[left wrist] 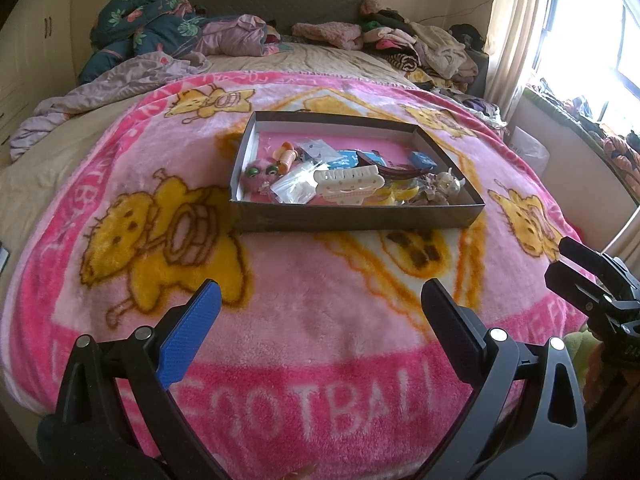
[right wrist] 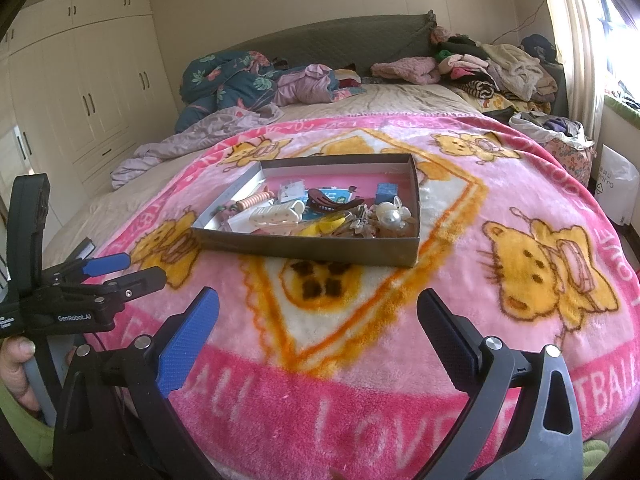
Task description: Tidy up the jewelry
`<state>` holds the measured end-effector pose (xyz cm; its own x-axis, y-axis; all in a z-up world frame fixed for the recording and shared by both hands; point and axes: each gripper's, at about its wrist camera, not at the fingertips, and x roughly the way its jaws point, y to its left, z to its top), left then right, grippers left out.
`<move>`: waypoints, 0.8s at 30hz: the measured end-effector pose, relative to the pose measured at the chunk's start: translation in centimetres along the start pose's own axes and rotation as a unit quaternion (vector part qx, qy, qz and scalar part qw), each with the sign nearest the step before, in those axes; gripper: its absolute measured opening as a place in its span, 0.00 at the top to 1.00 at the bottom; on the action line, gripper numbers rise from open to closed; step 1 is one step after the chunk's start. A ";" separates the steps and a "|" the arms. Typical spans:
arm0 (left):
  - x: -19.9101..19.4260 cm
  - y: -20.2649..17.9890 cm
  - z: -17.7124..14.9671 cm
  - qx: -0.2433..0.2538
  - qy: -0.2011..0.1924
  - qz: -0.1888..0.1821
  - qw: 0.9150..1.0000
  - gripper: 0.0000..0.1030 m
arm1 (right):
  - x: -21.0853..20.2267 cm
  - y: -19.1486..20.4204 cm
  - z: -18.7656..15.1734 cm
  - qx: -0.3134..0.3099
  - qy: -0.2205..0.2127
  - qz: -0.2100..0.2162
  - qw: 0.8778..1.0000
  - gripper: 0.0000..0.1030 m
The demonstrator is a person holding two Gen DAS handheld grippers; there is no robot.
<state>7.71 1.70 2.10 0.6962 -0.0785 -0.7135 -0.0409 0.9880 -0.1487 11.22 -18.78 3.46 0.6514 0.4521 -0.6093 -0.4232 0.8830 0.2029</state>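
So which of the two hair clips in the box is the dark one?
The brown claw clip, lying behind the cream white clip, deeper in the box; it is slimmer and reddish-brown.

Bed (left wrist: 48,152) w/ pink blanket (left wrist: 320,340); on it 1 open box (left wrist: 352,216), clothes piles (left wrist: 432,48).

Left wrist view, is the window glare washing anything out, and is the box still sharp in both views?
Left wrist view: the bright window at upper right is blown out white, hiding its panes; the shallow dark cardboard box stays fairly sharp. Right wrist view: only a sliver of glare at the right edge; the box is evenly lit, and the fisheye bulges the pink fleece blanket.
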 end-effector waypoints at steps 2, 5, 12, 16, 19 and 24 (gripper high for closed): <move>0.0 -0.1 0.0 0.000 0.000 0.000 1.000 0.09 | 0.0 0.0 0.0 0.001 0.001 0.000 1.000 0.04; 0.0 -0.1 0.0 0.000 0.000 0.001 1.000 0.09 | 0.0 -0.1 0.0 0.000 -0.001 0.000 1.000 0.04; 0.0 -0.1 -0.1 0.001 0.001 0.000 1.000 0.09 | -0.1 0.3 0.1 -0.001 -0.001 0.000 1.000 0.04; -0.1 0.3 0.0 0.001 0.002 0.002 1.000 0.09 | -0.1 0.2 0.1 0.000 -0.001 0.000 1.000 0.04; 0.0 0.2 0.0 0.002 0.002 0.001 1.000 0.09 | -0.1 0.2 0.1 -0.001 0.000 -0.001 1.000 0.04; 0.4 0.8 -0.3 -0.004 0.011 -0.004 1.000 0.09 | -0.3 0.2 0.5 -0.002 0.000 -0.004 1.000 0.04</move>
<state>7.70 2.43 1.47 0.6800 -0.0886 -0.7278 -0.0424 0.9862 -0.1597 11.23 -18.66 4.13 0.6553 0.4449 -0.6105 -0.4206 0.8862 0.1943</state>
